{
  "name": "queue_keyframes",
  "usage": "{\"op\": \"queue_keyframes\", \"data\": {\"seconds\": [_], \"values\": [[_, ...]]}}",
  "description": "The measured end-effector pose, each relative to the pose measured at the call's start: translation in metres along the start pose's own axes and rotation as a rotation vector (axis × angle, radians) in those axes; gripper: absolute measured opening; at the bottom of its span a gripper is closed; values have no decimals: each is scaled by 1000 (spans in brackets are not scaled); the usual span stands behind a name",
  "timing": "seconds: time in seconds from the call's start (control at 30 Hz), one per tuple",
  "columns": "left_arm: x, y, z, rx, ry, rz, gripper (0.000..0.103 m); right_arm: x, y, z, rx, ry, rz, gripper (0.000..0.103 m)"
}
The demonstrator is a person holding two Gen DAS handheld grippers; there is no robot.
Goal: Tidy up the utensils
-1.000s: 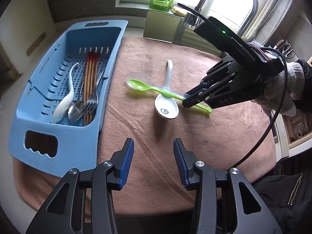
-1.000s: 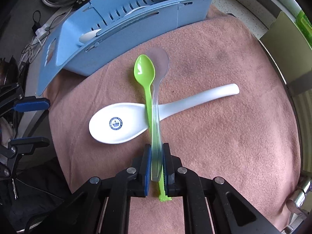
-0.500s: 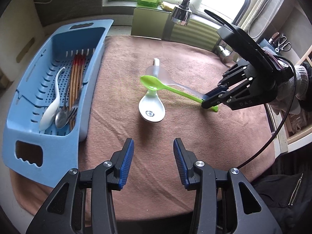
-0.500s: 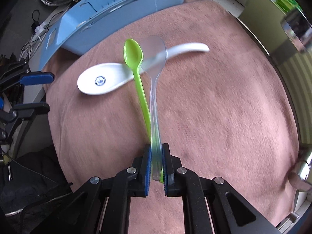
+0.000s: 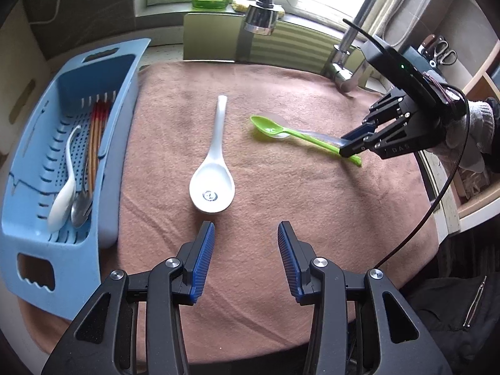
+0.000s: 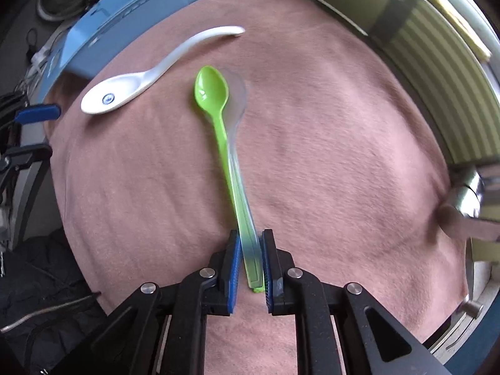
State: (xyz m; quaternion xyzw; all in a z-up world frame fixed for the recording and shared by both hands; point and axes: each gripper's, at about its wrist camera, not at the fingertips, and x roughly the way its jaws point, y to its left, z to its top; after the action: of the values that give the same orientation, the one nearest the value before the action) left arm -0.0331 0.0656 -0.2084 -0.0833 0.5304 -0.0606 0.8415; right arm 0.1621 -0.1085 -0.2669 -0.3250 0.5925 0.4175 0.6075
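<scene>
Jaws of right gripper [image 6: 250,268] have just been opening; green spoon [image 6: 215,103] and clear spoon [image 6: 237,100] handles sit between the ribbed blue pads with a slight gap showing, so grip looks loosened. Both are thin plastic, two stacked, long axes running straight away from the gripper, bowls at the far end, lying on the fuzzy brown towel [image 6: 343,156] over the bench. One white ceramic soup spoon [image 5: 212,175], glossy with a blue mark in its bowl, lies apart to their left, bowl toward the left gripper [image 5: 246,259], handle pointing away. Left jaws stand open, nothing between them, over bare towel. Far left: one blue perforated plastic tray [image 5: 34,250] holding one white spoon, metal cutlery and red-tipped chopsticks, all lengthwise; cutlery count unclear.
</scene>
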Motion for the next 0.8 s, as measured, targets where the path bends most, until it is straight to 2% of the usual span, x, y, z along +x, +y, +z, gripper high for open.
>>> {"op": "queue_keyframes", "data": {"seconds": [0.07, 0.23, 0.3, 0.33, 0.4, 0.57, 0.6, 0.67, 0.73, 0.8], "values": [[0, -2, 3, 20, 3, 1, 41, -10, -9, -5, 48, -34, 7, 15], [-3, 0, 8, 48, 6, 5, 41, -36, -17, -8, 234, -138, 180, 19], [-7, 3, 12, 49, 7, -5, 41, -43, -20, -12, 313, -176, 178, 19], [-8, 3, 16, 59, 6, -7, 41, -45, -25, -14, 365, -190, 206, 19], [-10, 1, 29, 107, 6, 10, 41, -47, -36, -24, 502, -229, 269, 19], [-4, -14, 68, 225, 13, -17, 41, -51, -22, -55, 688, -314, 356, 18], [1, -19, 78, 257, 18, -26, 41, -49, -19, -58, 708, -320, 360, 18], [13, -26, 93, 289, 42, -58, 41, -37, 5, -60, 747, -319, 312, 17], [29, -35, 107, 321, 74, -70, 41, -31, 13, -60, 779, -323, 275, 17], [44, -48, 118, 381, 104, -65, 40, -24, 11, -69, 836, -334, 278, 16]]}}
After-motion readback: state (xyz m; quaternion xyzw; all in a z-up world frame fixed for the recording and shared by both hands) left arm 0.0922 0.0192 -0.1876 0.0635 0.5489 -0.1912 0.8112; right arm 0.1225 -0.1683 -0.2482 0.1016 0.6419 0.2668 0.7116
